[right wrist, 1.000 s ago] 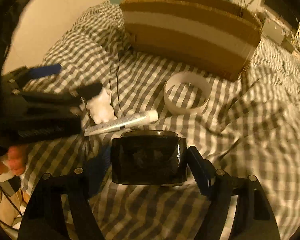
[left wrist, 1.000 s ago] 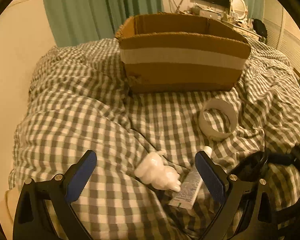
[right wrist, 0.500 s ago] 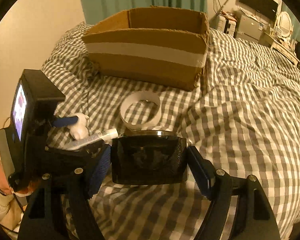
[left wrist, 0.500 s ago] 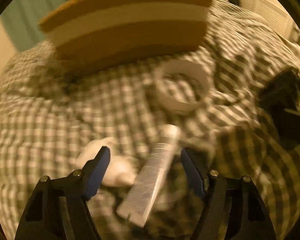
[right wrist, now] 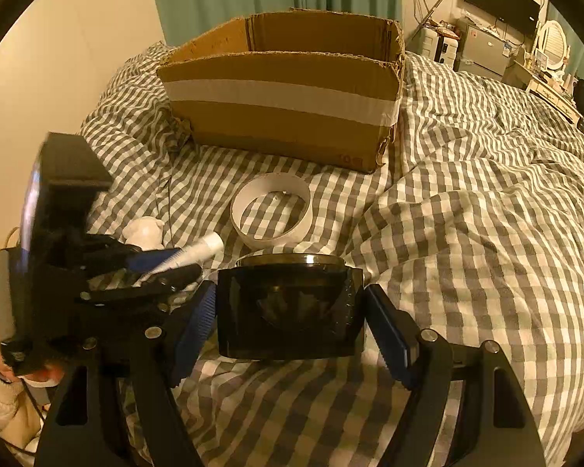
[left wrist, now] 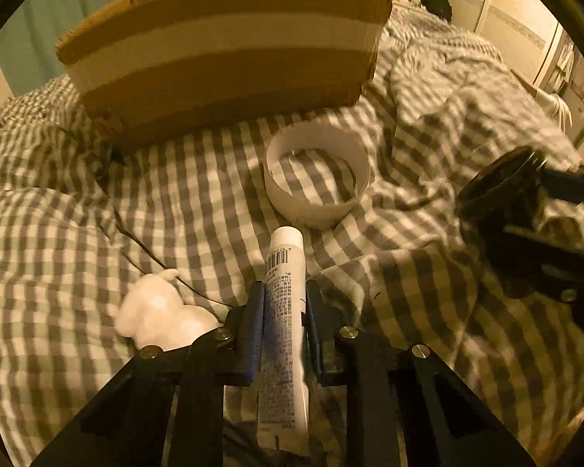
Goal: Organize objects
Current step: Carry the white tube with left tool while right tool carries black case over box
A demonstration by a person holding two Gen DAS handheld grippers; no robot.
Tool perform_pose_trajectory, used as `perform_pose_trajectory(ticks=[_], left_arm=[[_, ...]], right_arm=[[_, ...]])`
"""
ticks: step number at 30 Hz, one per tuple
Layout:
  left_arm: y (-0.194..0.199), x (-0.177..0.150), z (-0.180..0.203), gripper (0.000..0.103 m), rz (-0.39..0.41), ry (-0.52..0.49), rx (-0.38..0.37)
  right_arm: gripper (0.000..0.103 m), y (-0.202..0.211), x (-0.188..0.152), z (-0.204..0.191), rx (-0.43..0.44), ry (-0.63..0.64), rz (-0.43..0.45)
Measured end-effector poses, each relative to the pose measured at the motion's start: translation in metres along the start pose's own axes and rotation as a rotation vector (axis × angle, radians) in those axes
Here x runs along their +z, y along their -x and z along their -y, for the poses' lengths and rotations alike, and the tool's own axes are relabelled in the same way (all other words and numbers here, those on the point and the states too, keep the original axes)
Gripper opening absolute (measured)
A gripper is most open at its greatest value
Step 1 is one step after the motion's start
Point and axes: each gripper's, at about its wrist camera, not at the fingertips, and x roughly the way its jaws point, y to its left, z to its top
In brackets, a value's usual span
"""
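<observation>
Two grasps made: left tongs (left wrist: 285, 311) clamp the tube (left wrist: 284, 311), right tongs (right wrist: 288, 311) pinch the jar (right wrist: 290, 307), both over the bed's (right wrist: 467, 214) middle. Next, judging by layout: carry them to the box (right wrist: 284, 109).

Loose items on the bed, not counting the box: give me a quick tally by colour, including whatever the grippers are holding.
White: 3 (tube in left gripper, tape ring, small figurine)
Black: 1 (jar in right gripper)
Total: 4
</observation>
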Motion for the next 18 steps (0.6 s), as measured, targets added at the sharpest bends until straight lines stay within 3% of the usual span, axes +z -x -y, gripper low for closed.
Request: perform_pose_trajectory(ticks=[8,18], left_arm=[[0.051,0.006,-0.015,0.020,0.107,0.035,0.013],[0.111,0.055,-0.013,0.020,0.254,0.025,0.010]], right_arm=[[0.075,0.017,0.004,-0.007,-0.007,0.007,0.029],[0.075,0.069,0.040,-0.011,-0.050,0.047,0.148]])
